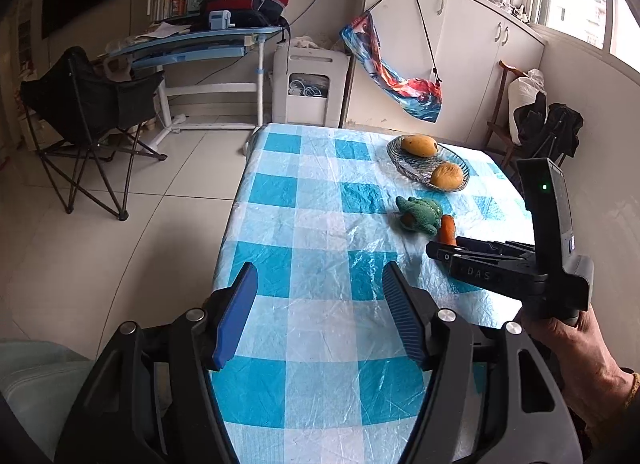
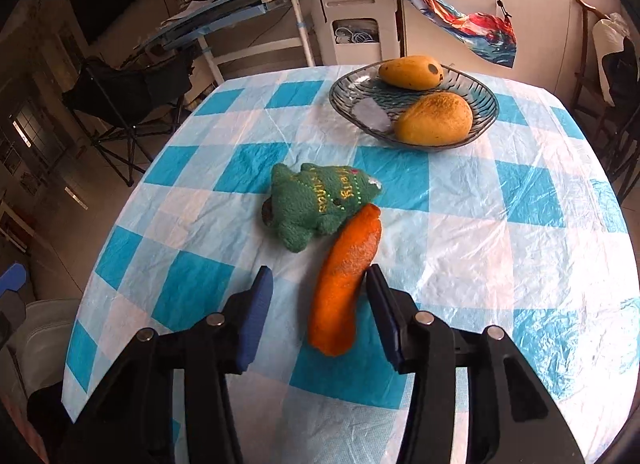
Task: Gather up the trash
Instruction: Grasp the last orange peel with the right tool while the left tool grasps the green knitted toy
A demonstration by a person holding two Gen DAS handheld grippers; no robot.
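My right claw [image 2: 316, 304] is spread wide and low over the tabletop [image 2: 500, 223], with the orange peel [image 2: 346, 276] lying lengthwise between its pads. The peel sits nearer the right pad [image 2: 382, 312], close to touching, while a clear gap is left on the other side, so I judge I should shift slightly right before squeezing. I take the peel for the trash here: it lies loose on the checked cloth. The green plush toy [image 2: 320, 203] lies just beyond, touching the peel's far tip, so closing too far forward could catch it. The two mangoes [image 2: 434, 119] sit apart in the glass dish [image 2: 348, 99], clearly kept, not discarded. My left claw [image 1: 316, 304] hangs spread and empty above the near edge of the tabletop, out of the way.
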